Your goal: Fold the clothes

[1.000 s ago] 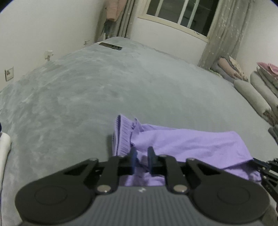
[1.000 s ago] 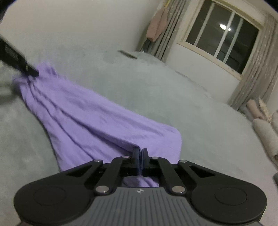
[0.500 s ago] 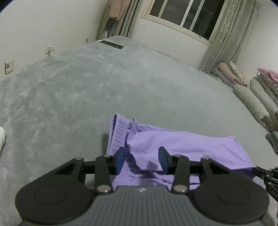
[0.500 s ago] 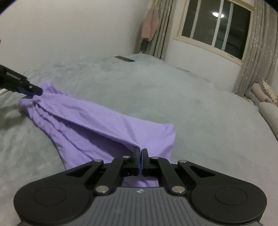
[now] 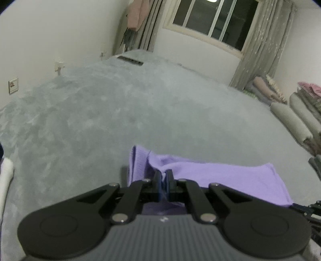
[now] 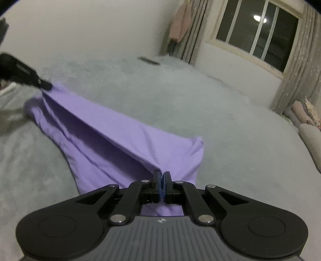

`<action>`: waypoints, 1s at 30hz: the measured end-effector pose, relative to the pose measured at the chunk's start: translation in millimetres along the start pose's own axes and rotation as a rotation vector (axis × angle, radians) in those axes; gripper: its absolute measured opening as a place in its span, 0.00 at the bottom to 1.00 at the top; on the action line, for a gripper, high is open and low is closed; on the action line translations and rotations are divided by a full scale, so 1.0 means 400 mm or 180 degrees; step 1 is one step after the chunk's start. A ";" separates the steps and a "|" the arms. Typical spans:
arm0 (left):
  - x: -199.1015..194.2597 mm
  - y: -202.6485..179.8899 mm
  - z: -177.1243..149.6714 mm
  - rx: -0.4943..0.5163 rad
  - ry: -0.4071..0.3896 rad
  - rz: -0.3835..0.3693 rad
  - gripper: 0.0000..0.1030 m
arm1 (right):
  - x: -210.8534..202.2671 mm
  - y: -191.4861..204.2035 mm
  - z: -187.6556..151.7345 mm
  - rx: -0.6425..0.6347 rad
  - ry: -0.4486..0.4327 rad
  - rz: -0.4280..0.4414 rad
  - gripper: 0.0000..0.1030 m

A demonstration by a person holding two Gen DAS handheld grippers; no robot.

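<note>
Lying across a wide grey blanket (image 5: 140, 112) is a purple garment (image 6: 120, 140), stretched out long between two hand-held grippers. The left gripper (image 5: 164, 176) is pinching the cloth near its ribbed band (image 5: 137, 166), its two black fingers drawn together with a fold of purple fabric caught between the blue pads. The right gripper (image 6: 162, 176) is clamping the opposite end of the garment, its fingers pressed tight together on an edge of the cloth, which is rising in a ridge from the fingertips and running away toward the far gripper. In the right wrist view, the left gripper is showing as a dark shape at the upper left, touching the far tip of the fabric. The part of the garment between the two grippers is sagging onto the blanket in soft folds. Beyond the blanket, a dark window (image 5: 210, 18) is sitting in the back wall with pale curtains (image 5: 260, 44) hanging beside it. Rolled bedding (image 5: 291, 118) is piling up along the right side of the room. A pink garment (image 6: 178, 24) is hanging near the corner.
</note>
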State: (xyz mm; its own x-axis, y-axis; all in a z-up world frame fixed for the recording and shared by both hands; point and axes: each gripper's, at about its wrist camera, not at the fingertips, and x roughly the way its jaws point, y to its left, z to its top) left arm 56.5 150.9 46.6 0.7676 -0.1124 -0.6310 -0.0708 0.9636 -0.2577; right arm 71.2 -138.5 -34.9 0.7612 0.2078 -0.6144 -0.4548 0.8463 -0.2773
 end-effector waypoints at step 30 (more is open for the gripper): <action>0.028 -0.032 -0.034 0.0264 0.0193 0.0356 0.07 | 0.000 -0.102 -0.025 0.0698 0.0352 -0.0253 0.04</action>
State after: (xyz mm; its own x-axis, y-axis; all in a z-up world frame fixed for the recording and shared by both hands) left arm 57.2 133.8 32.8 0.7177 -0.0152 -0.6962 -0.0989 0.9874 -0.1235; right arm 85.1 -178.0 -30.9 0.7299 0.0917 -0.6773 -0.2752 0.9465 -0.1685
